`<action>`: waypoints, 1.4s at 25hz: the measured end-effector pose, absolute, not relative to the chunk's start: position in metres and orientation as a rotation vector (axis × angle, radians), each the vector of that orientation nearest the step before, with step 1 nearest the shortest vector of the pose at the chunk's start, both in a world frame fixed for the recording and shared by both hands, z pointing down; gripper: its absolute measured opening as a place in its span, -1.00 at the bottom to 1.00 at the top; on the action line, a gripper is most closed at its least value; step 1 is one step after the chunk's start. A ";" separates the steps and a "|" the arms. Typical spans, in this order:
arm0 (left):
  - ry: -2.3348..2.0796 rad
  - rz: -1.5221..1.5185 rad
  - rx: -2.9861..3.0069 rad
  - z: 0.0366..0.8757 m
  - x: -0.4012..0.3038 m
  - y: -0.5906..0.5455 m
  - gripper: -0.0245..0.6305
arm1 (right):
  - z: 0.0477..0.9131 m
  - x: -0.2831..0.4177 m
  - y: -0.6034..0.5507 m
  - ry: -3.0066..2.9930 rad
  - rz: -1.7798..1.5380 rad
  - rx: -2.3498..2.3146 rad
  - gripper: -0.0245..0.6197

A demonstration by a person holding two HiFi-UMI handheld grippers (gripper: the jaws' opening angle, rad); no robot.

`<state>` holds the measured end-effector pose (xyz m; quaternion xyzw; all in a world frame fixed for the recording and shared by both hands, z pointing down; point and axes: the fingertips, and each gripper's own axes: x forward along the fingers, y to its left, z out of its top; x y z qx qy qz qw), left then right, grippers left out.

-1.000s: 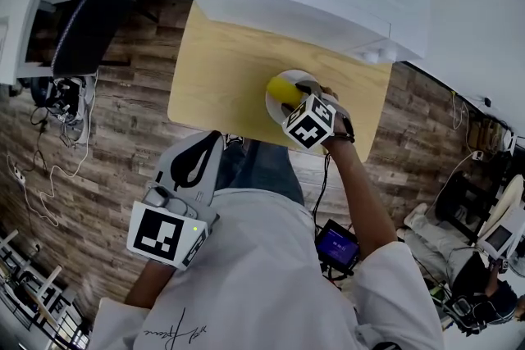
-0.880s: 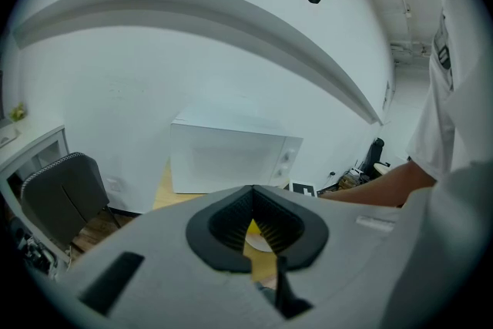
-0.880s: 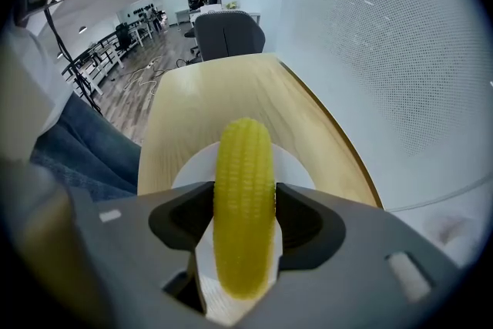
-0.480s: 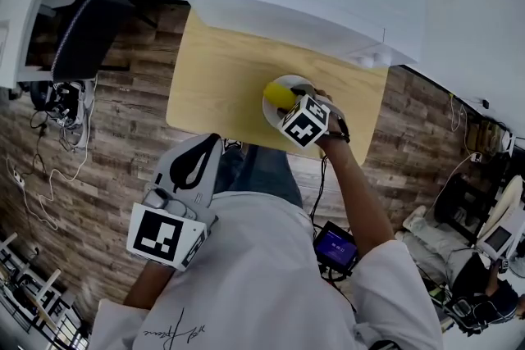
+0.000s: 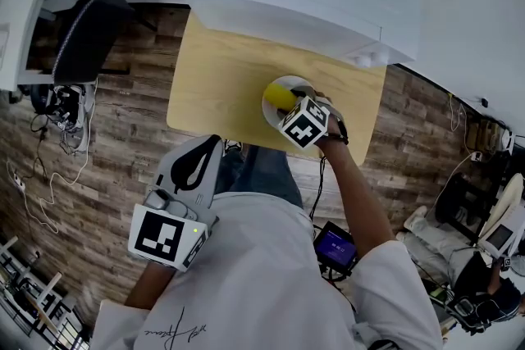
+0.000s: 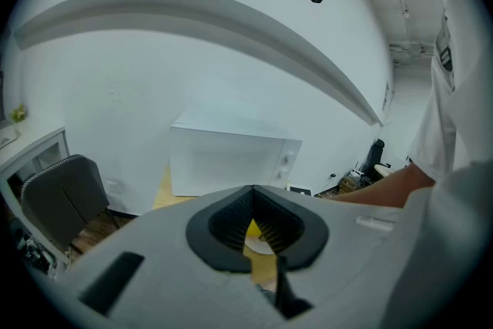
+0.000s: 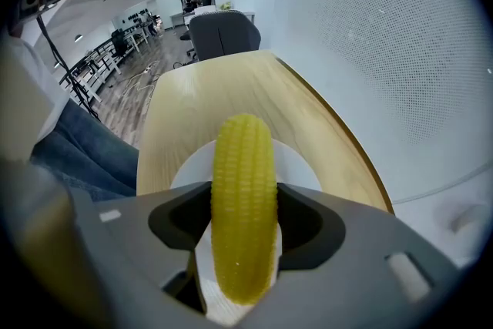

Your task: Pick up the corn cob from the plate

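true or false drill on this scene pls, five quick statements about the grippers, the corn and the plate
1. The right gripper has its jaws shut on the yellow corn cob. True.
2. The thing right under the corn cob is a square black tray. False: it is a round white plate.
3. The left gripper is pinning the plate down. False: it hangs back by the person's torso, off the table, with nothing between its jaws.
4. The plate sits on a light wooden table. True.
5. The corn cob lies crosswise to the right gripper's jaws. False: in the right gripper view it runs lengthwise between them, with its tip pointing away from the camera.
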<state>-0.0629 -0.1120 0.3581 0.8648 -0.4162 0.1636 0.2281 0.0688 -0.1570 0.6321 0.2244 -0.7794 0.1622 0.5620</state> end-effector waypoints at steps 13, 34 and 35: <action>-1.138 0.443 2.397 0.357 -0.063 -0.107 -0.94 | 0.629 0.075 -0.154 -1.829 0.436 0.594 -0.10; -1.119 0.424 2.418 0.352 -0.067 -0.109 -0.94 | 0.612 0.077 -0.157 -1.848 0.555 0.703 -0.10; -1.119 0.421 2.420 0.352 -0.067 -0.109 -0.94 | 0.611 0.077 -0.158 -1.850 0.558 0.709 -0.10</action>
